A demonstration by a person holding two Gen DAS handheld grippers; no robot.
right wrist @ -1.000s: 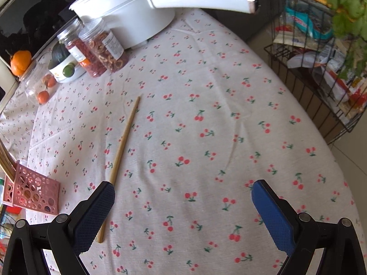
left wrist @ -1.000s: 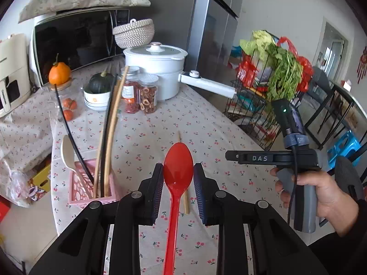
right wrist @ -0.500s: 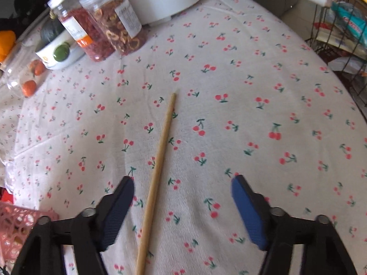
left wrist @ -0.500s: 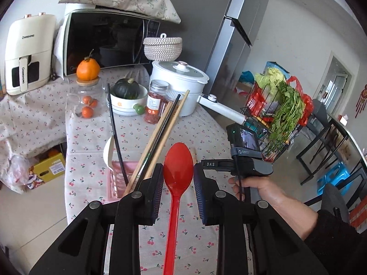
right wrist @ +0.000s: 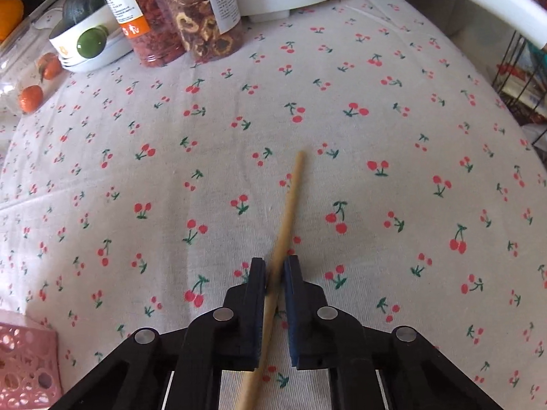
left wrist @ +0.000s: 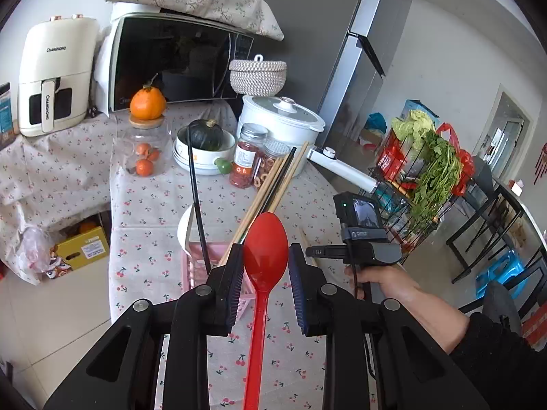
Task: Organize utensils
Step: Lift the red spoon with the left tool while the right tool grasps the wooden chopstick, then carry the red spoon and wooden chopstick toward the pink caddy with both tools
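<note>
Above the near edge of the cherry-print cloth-covered surface [left wrist: 154, 205], the left hand-held gripper [left wrist: 266, 266] carries a glossy red plastic spoon [left wrist: 265, 263], bowl pointing forward; its two padded fingers flank the bowl with small gaps, and the handle runs back between them, so whether they actually clamp it I cannot tell. Just beyond the spoon stands a pink perforated plastic utensil basket [left wrist: 195, 266], holding a bundle of long wooden and dark chopsticks [left wrist: 273, 188] that leans to the right, a single black chopstick [left wrist: 195, 198] tilted the other way, and a white spoon [left wrist: 186, 229] at its left side.

Further toward the right edge, the right hand-held gripper [right wrist: 274, 273] has its blue-padded fingers drawn together on a pale wooden chopstick [right wrist: 290, 198], which passes slantwise between them and points ahead over the cloth. A corner of the pink basket shows at the lower left of the right wrist view. In the left wrist view the person's right hand [left wrist: 383, 280] grips that tool's grey handle.

Along the far edge sit two clear jars of dried red and ring-shaped foods [right wrist: 177, 10], a white bowl holding a dark green squash [left wrist: 205, 136], a glass jar with small oranges inside and one on its lid [left wrist: 145, 150], a white lidded pot with a long handle [left wrist: 280, 119], a black microwave [left wrist: 177, 65] and a cream air fryer [left wrist: 54, 75].
</note>
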